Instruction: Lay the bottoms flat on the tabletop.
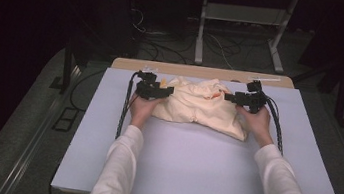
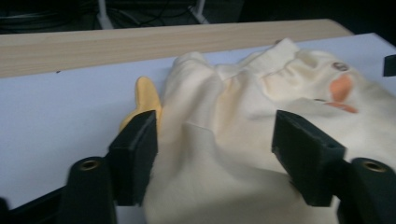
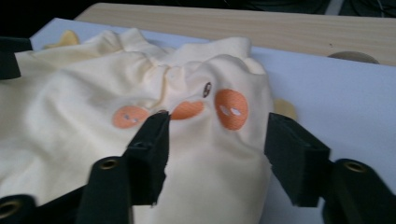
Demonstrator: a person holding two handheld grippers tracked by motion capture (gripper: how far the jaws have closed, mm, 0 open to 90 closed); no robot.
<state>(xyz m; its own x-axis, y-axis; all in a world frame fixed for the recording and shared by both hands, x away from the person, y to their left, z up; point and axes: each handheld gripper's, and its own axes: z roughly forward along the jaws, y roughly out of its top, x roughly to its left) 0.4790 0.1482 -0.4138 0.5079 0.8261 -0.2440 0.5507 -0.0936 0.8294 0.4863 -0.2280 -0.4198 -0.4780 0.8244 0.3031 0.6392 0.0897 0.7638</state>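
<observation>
You had both jaw sets apart: left hand-held gripper [image 1: 166, 92], right hand-held gripper [image 1: 230, 97], pale-yellow cotton garment [image 1: 199, 105] lay between them on the table [image 1: 190, 170]. Release step, probably; regrip next.

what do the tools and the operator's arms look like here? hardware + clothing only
Both tools, left tool and right tool, are black, each with two blocky rectangular jaws faced in dark pads and a brass-coloured ringed hole at each jaw base. A black ribbed cable trails back from each. The person wears white long sleeves.
</observation>
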